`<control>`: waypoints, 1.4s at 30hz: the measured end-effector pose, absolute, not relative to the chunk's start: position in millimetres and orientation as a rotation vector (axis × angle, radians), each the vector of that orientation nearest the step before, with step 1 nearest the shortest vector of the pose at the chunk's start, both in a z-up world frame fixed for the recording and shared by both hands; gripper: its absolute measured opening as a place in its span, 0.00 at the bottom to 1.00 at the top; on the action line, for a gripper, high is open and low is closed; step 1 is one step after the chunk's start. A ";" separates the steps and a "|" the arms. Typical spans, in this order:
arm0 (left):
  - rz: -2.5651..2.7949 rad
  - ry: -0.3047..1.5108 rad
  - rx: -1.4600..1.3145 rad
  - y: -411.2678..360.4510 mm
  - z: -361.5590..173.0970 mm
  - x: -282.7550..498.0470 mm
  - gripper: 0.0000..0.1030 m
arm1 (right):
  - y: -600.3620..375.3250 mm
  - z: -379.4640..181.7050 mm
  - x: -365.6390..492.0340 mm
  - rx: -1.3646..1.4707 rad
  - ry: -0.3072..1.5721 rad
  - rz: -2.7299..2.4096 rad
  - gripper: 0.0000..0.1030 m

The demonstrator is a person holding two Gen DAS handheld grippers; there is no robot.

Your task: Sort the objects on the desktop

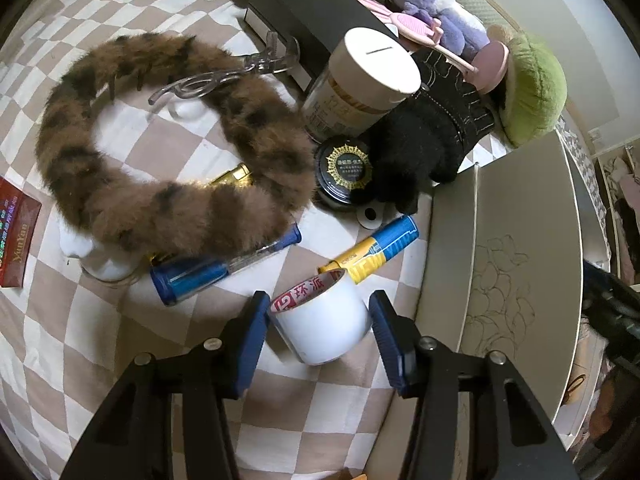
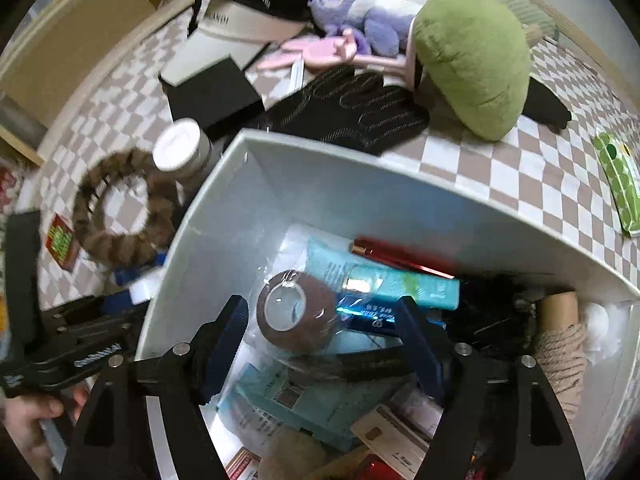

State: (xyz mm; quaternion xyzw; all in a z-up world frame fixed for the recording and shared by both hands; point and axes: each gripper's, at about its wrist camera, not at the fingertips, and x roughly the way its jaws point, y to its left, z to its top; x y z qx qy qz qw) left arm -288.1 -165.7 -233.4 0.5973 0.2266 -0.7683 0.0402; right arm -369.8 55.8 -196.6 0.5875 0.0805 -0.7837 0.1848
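Observation:
In the left wrist view a white tape roll (image 1: 320,322) with red print lies on the checkered cloth (image 1: 120,340). My left gripper (image 1: 320,304) is open and straddles it, blue pads (image 1: 256,324) on either side. In the right wrist view my right gripper (image 2: 322,308) hangs open over the white bin (image 2: 360,184). A brown tape roll (image 2: 296,312) in clear wrap rests in the bin between the fingers, not clamped. The left gripper (image 2: 80,340), held by a hand, shows outside the bin's left wall.
Near the white roll lie a blue pen (image 1: 224,264), a yellow-blue tube (image 1: 380,248), a furry brown ring (image 1: 160,152), a black tin (image 1: 346,172), a white-capped jar (image 1: 368,80) and a black glove (image 1: 432,128). The bin's outer wall (image 1: 500,240) stands at right. A teal tube (image 2: 384,280) and twine (image 2: 560,352) fill the bin.

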 end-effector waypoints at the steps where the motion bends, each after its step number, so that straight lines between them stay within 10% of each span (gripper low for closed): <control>1: -2.355 0.697 1.827 -166.5 -232.6 -287.2 0.50 | 59.0 -192.9 -371.1 1.649 0.214 -2.218 0.74; 23: -2.505 0.787 1.736 -162.2 -192.1 -277.6 0.50 | 64.5 -212.6 -366.5 1.665 0.591 -2.162 0.74; 42: -2.758 0.714 1.648 -115.5 -118.0 -258.2 0.50 | 100.6 -187.1 -380.3 1.674 0.134 -2.257 0.74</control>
